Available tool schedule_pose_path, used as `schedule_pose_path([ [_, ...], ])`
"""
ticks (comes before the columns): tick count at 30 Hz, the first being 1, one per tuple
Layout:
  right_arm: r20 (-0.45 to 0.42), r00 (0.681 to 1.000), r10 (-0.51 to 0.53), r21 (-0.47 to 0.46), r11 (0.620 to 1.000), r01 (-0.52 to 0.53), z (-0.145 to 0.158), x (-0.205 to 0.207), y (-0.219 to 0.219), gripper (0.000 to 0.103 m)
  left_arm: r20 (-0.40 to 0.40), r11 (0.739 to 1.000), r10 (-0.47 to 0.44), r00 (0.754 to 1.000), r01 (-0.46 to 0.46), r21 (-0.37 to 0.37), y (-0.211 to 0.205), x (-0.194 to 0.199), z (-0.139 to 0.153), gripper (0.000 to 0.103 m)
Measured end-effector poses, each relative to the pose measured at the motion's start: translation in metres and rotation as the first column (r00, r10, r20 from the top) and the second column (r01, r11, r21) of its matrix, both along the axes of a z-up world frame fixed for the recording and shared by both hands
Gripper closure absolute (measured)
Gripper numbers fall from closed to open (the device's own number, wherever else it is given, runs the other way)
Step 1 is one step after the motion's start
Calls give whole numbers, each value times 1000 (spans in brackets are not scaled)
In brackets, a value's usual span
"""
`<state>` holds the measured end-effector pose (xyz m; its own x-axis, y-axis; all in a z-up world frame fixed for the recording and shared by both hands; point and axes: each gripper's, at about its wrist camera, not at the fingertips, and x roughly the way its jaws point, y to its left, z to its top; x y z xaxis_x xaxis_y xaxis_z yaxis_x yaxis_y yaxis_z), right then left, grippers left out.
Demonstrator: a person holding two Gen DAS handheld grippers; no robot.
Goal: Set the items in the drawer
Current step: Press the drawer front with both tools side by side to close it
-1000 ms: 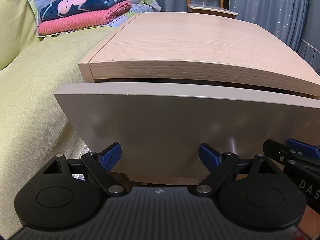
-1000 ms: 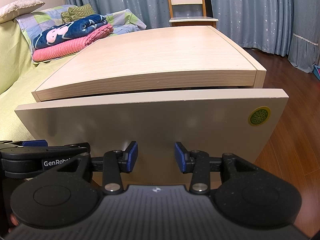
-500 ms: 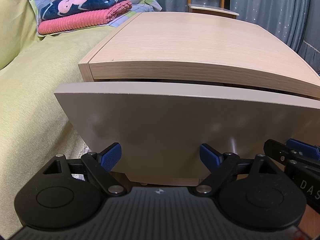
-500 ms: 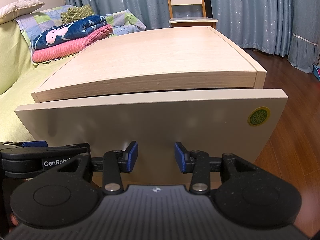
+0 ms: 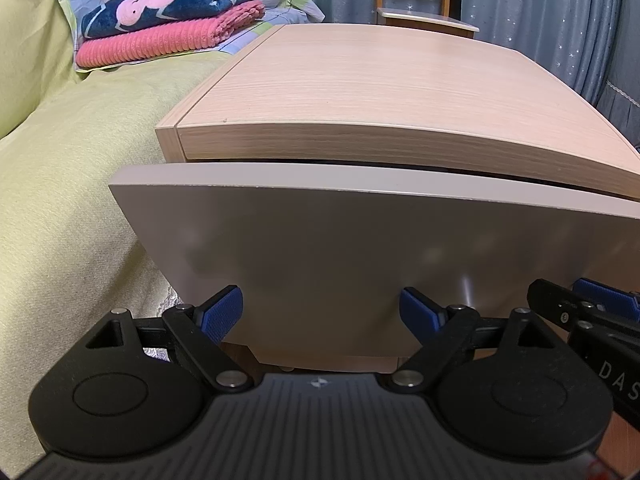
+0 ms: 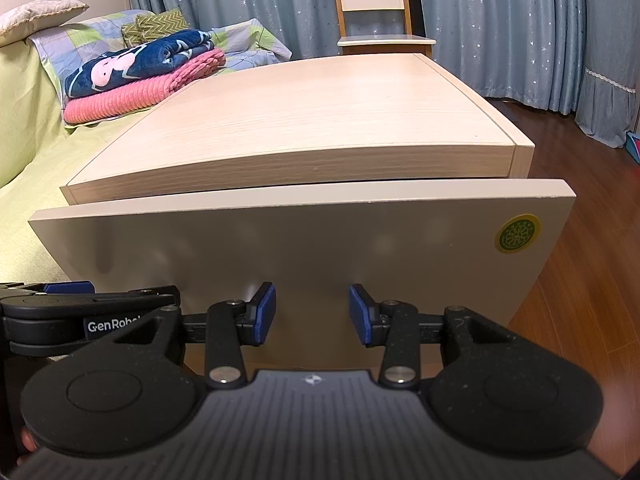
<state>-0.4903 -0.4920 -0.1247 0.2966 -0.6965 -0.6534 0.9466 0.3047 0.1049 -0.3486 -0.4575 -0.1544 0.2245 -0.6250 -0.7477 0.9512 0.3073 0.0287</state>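
Now: drawer (image 5: 360, 260) at frame centre, nearly flush under nightstand top (image 5: 380, 92). Left gripper (image 5: 321, 312) fingers spread wide, empty. Right gripper (image 6: 312, 314) fingers parted, empty.

In the right wrist view white letters "GenRob", cut off, stand on the left tool (image 6: 68, 292), in the left wrist view "DAS" on the right tool (image 5: 600, 312), and the drawer front (image 6: 280, 248) carries a round green sticker (image 6: 517, 233) too small to read.
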Motion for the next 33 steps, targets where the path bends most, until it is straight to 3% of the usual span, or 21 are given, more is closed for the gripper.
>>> schedule_pose_path([
  [33,-5,1000,1,-4,1000,-1,2,7,-3,67,-7,1000,6,1000,-6,0,-4,3,1,15],
])
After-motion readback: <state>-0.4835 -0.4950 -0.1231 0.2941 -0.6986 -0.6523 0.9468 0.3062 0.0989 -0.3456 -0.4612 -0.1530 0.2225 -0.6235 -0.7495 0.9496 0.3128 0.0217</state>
